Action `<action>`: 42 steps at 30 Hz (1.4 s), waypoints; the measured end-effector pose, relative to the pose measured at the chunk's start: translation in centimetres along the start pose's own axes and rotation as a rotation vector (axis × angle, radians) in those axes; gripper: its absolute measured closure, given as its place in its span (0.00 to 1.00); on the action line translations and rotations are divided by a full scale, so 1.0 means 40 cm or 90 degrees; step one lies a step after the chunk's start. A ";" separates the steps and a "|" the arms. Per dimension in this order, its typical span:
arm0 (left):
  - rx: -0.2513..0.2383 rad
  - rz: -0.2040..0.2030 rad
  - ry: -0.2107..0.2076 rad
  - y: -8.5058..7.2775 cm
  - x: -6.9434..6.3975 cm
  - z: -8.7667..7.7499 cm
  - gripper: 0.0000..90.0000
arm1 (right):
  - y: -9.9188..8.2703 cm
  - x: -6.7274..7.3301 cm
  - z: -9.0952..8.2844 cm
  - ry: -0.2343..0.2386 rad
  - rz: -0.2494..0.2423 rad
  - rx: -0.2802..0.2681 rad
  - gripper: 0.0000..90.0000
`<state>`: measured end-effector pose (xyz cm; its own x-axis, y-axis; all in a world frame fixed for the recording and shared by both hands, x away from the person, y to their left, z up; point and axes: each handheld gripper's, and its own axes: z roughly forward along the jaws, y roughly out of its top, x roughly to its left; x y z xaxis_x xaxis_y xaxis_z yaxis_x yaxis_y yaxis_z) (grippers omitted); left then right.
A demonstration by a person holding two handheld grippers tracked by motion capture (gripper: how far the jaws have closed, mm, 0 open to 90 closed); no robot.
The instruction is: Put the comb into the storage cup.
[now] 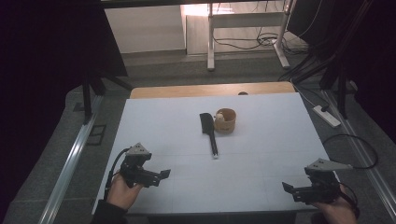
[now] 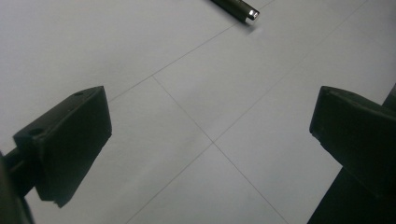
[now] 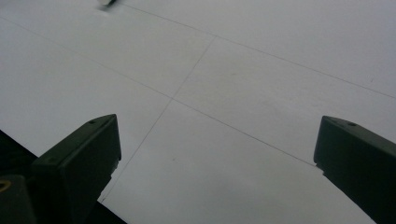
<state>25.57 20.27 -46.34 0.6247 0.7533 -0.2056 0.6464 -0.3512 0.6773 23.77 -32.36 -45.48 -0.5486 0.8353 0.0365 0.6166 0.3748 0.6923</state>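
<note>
A black spatula (image 1: 208, 132) lies flat on the white table (image 1: 261, 140), its blade just beside a small wooden cup (image 1: 226, 120). The left gripper (image 1: 163, 174) is nearer than the spatula's handle end and off to its left, jaws apart and empty. The right gripper (image 1: 286, 187) is nearer than the spatula and well off to its right, jaws likewise spread, holding nothing
</note>
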 end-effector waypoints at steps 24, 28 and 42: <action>0.022 0.035 -0.016 0.078 0.003 0.062 0.00 | 0.000 0.000 0.001 0.001 0.000 0.002 0.01; 0.023 0.036 -0.018 0.090 0.005 0.072 0.00 | 0.000 0.000 0.001 0.001 0.000 0.003 0.01; 0.029 0.051 -0.030 0.138 0.002 0.114 0.00 | 0.000 0.000 0.001 0.003 -0.002 0.004 0.02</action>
<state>31.18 15.85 -45.83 0.6939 0.6956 -0.1860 0.6128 -0.4348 0.6599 23.81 -32.35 -45.51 -0.5525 0.8327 0.0379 0.6185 0.3790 0.6883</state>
